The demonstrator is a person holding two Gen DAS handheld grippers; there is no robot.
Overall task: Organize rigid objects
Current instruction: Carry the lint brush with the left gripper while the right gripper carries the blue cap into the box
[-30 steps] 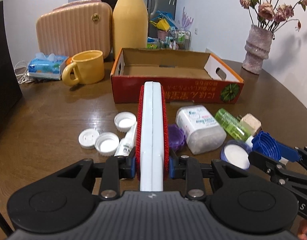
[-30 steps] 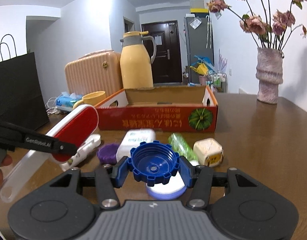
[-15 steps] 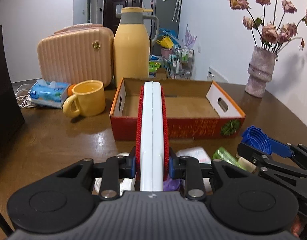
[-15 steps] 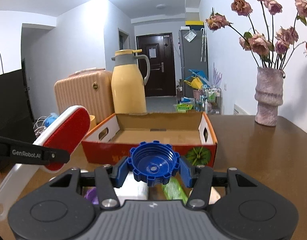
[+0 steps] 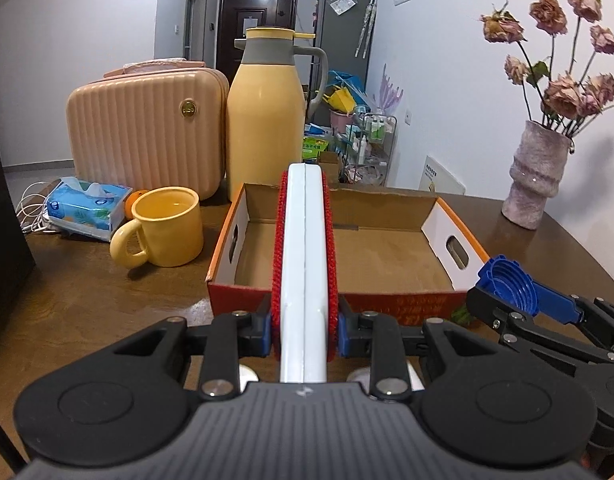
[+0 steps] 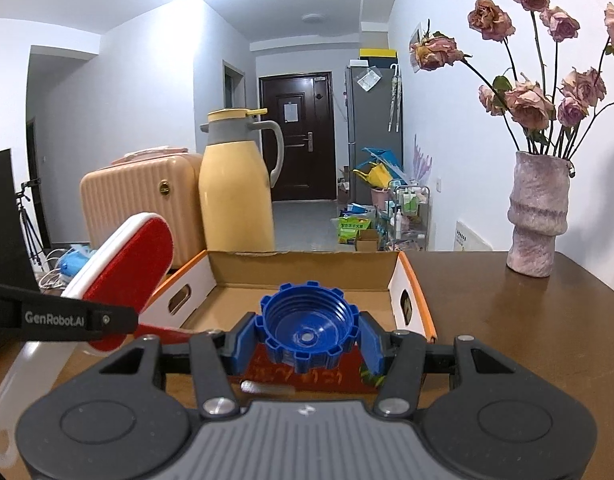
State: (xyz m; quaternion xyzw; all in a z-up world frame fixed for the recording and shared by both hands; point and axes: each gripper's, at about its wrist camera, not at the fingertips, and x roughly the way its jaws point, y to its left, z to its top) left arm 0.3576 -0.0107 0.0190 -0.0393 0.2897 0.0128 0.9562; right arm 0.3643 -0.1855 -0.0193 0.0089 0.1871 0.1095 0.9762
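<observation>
My left gripper [image 5: 305, 334] is shut on a white lint brush with red pads [image 5: 305, 248]; its head reaches out over the front wall of the open cardboard box [image 5: 387, 256]. My right gripper [image 6: 307, 342] is shut on a blue ribbed bottle cap [image 6: 307, 328], held above the box's front edge. In the left wrist view the right gripper with the blue cap [image 5: 507, 284] is at the right, beside the box's front right corner. In the right wrist view the brush [image 6: 127, 268] is at the left, over the box's left wall [image 6: 187, 292]. The box looks empty inside.
A yellow mug [image 5: 167, 232], a tissue pack [image 5: 87, 208], a pink case [image 5: 147, 128] and a yellow thermos jug [image 5: 267, 120] stand left of and behind the box. A vase of dried roses [image 5: 539, 176] stands at the right on the brown table [image 5: 87, 300].
Both grippers have risen and moved forward from over the loose items on the table to the box's front edge, each still holding its object. The loose items have dropped out of view.
</observation>
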